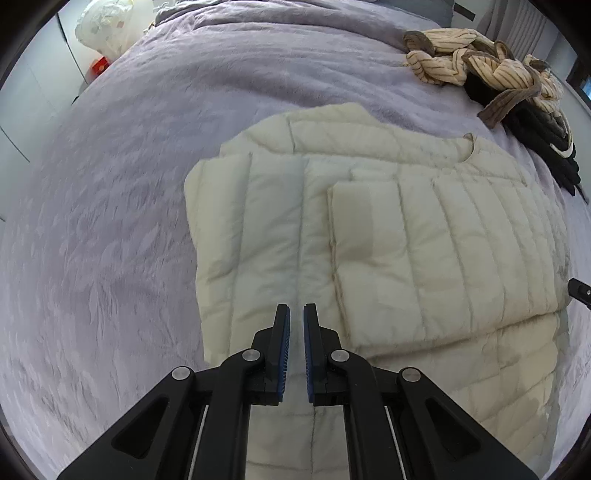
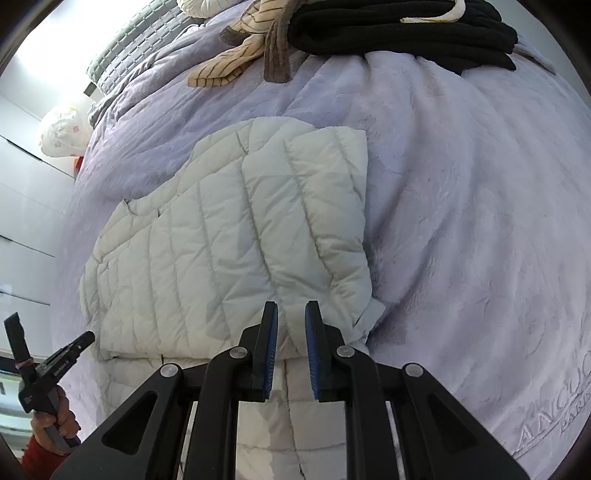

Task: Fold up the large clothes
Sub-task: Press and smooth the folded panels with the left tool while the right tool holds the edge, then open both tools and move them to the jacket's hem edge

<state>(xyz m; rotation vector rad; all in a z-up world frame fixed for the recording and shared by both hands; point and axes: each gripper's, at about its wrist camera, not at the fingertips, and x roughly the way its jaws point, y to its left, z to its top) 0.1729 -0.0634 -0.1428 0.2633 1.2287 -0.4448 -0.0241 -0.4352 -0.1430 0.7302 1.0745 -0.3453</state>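
Observation:
A cream quilted puffer jacket [image 1: 369, 236] lies on the lilac bedspread [image 1: 110, 221], its sleeves folded in over the body. My left gripper [image 1: 296, 314] hangs above the jacket's near part with its jaws a narrow gap apart and nothing between them. In the right wrist view the jacket [image 2: 229, 236] fills the middle. My right gripper [image 2: 291, 312] is over the jacket's near edge, with the jaws a little apart and jacket fabric showing between them. The left gripper [image 2: 55, 354] shows there at the far left, held in a hand.
A pile of striped beige and black clothes [image 1: 509, 96] lies at the far right of the bed, also at the top of the right wrist view [image 2: 369, 29]. A white plastic bag [image 1: 107, 26] and pale cupboards stand beyond the bed's left side.

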